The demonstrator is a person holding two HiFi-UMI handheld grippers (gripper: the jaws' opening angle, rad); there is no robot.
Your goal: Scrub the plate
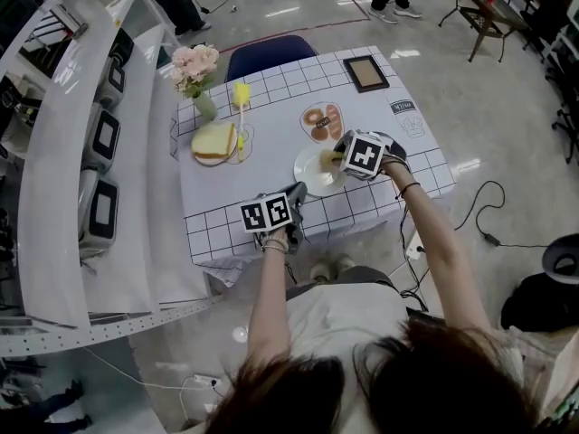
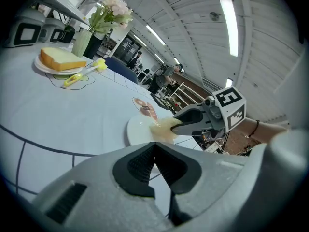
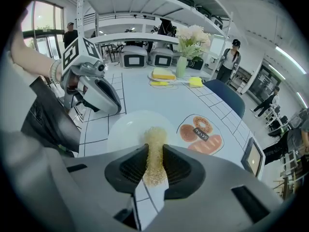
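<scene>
1. Head view. Shows the plate (image 1: 312, 177) flat on the table (image 1: 271, 107), near the front edge and within easy reach. Puts the right gripper (image 1: 336, 159) over the plate's right half, pressing a scourer (image 1: 332, 160) down onto it, as scrubbing needs. Puts the left gripper (image 1: 298, 194) just beside the near-left rim, probably on hand to steady the plate should it slide.

2. Left gripper view. Shows jaws brought fully together with nothing between them, so no grip on the rim. Looks across at the plate (image 2: 137, 129) ahead, with the scourer (image 2: 163, 128) resting on it under the right gripper (image 2: 176, 125).

3. Right gripper view. Shows jaws narrow, clamped on the scourer (image 3: 154, 153). Leaves its front end sticking out past the tips, seemingly so that fibre rather than hard jaw meets the plate (image 3: 126, 129). Places the left gripper (image 3: 112, 106) at the far-left rim; cannot tell whether touching.

4. Count, from the head view. Finds two grippers and one scourer. Finds two plates: the one being scrubbed and the other plate (image 1: 213, 160) under one slice of toast (image 1: 214, 141). Adds one vase (image 1: 204, 105), one mat (image 1: 323, 122) and one frame (image 1: 365, 72), all set back from the work, likely to keep the scrubbing space free.
</scene>
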